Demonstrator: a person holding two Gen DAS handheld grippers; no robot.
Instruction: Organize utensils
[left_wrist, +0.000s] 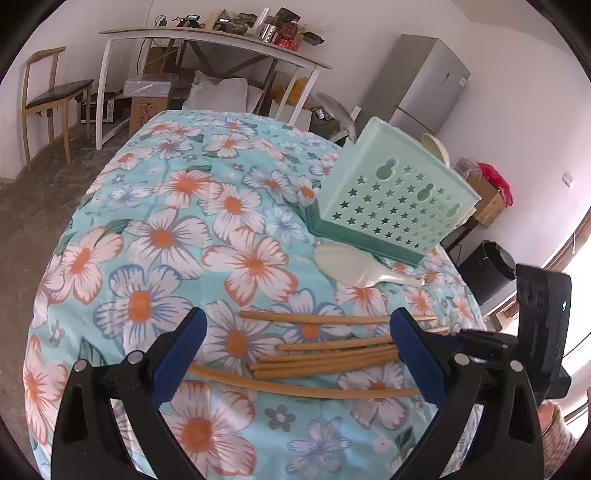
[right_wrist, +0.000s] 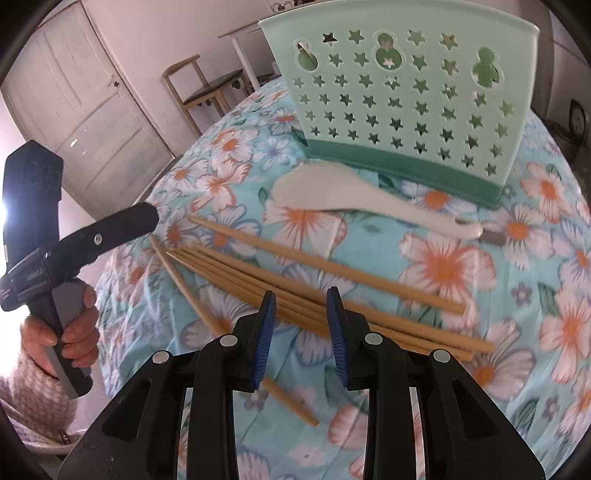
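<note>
Chopsticks (right_wrist: 295, 280) lie loose on the flowered tablecloth (left_wrist: 147, 229), a bundle of bamboo sticks fanned out, with one stray stick (right_wrist: 192, 295) crossing under them. Beyond them a white rice spoon (right_wrist: 354, 199) rests against the foot of the mint-green utensil holder (right_wrist: 402, 96), which stands near the table's far edge.

Hanging over the bundle, the right gripper (right_wrist: 301, 310) has its blue pads narrowly apart, the sticks showing in the gap below; whether the pads touch them I cannot tell. The left gripper (left_wrist: 299, 332) is spread wide and empty, its fingers either side of the same sticks.

Only the right wrist view shows the person's left hand (right_wrist: 70, 328) on its gripper's handle, and a white door (right_wrist: 74, 96). Only the left wrist view shows a grey fridge (left_wrist: 424, 81), a cluttered shelf table (left_wrist: 207, 37) and a second pale spoon (left_wrist: 436, 146) standing in the holder.
</note>
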